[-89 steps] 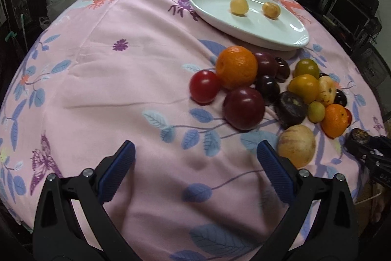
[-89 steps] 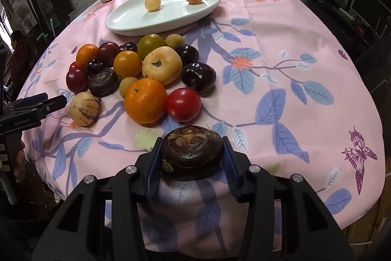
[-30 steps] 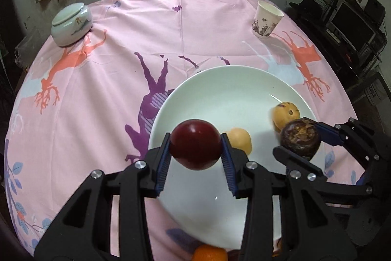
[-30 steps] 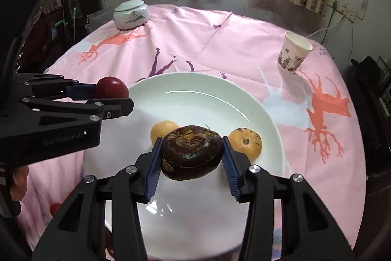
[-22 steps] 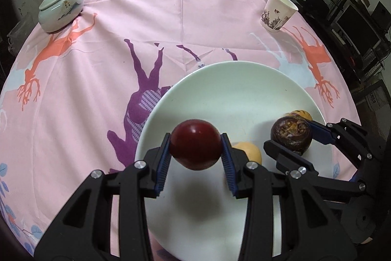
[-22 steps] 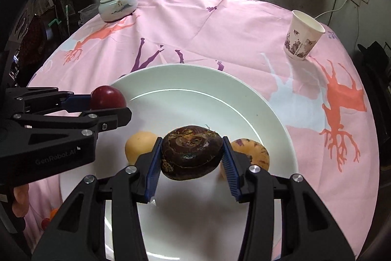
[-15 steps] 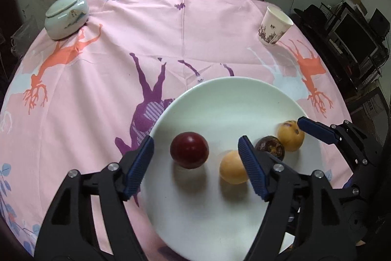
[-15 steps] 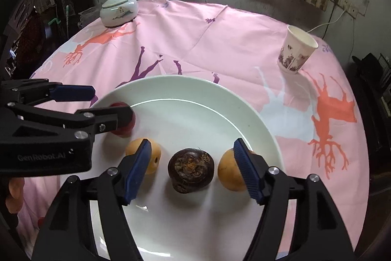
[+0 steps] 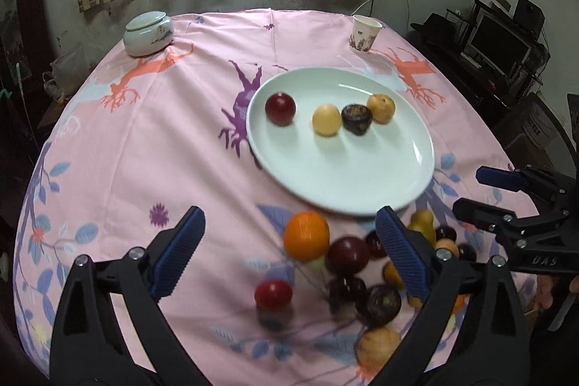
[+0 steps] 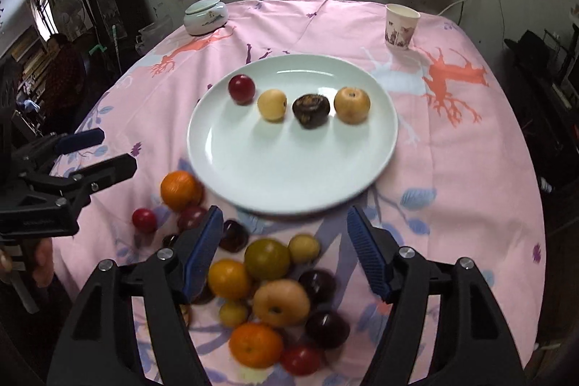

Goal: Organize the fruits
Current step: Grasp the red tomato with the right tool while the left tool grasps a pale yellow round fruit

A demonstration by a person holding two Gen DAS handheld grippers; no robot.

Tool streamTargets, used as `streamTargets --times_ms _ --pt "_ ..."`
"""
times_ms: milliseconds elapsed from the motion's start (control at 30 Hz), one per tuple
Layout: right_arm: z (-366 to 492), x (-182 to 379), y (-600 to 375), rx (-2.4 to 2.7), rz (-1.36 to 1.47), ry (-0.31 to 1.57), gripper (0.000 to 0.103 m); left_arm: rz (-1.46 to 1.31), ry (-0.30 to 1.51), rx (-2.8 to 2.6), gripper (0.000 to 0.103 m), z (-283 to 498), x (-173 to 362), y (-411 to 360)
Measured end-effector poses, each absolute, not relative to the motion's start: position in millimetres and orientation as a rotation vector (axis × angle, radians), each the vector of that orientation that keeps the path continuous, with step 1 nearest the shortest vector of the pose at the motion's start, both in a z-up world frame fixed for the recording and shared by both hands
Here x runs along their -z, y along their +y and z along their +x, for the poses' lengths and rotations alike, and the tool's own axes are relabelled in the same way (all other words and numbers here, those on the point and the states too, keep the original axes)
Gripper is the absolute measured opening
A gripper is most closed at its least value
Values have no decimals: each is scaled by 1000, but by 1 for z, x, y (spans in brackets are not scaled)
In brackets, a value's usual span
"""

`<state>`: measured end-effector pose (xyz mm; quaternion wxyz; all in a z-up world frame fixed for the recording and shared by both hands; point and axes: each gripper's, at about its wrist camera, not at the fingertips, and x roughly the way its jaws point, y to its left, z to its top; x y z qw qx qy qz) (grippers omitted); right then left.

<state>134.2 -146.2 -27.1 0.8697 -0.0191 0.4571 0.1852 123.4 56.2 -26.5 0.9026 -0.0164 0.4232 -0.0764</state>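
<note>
A white oval plate (image 9: 362,176) (image 10: 289,169) lies mid-table with a row of fruit: a dark red plum (image 9: 280,109) (image 10: 241,89), a pale yellow fruit (image 9: 326,119) (image 10: 272,105), a dark brown fruit (image 9: 356,118) (image 10: 311,110) and a golden fruit (image 9: 381,108) (image 10: 351,105). A heap of loose fruit lies on the cloth in front of the plate, with an orange (image 9: 306,235) (image 10: 180,190) and a red tomato (image 9: 273,293) (image 10: 144,220). My left gripper (image 9: 289,248) is open and empty above the heap's left side. My right gripper (image 10: 286,245) is open and empty above the heap.
A pink patterned cloth (image 9: 144,147) covers the round table. A lidded ceramic jar (image 9: 148,33) (image 10: 205,16) stands at the back left, a paper cup (image 9: 364,33) (image 10: 401,26) at the back right. Dark furniture and a monitor (image 9: 503,42) stand beyond the right edge.
Both grippers opened and left the red plum and the dark brown fruit on the plate. Both have since pulled back and now hang over the loose fruit heap.
</note>
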Motion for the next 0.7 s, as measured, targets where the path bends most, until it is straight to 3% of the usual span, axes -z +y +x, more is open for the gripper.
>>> streamTargets --times_ms 333,700 --pt "18 49 -163 -245 -48 889 71 24 867 134 97 13 64 47" --pt "4 66 -162 -300 20 906 71 51 875 165 97 -2 74 37"
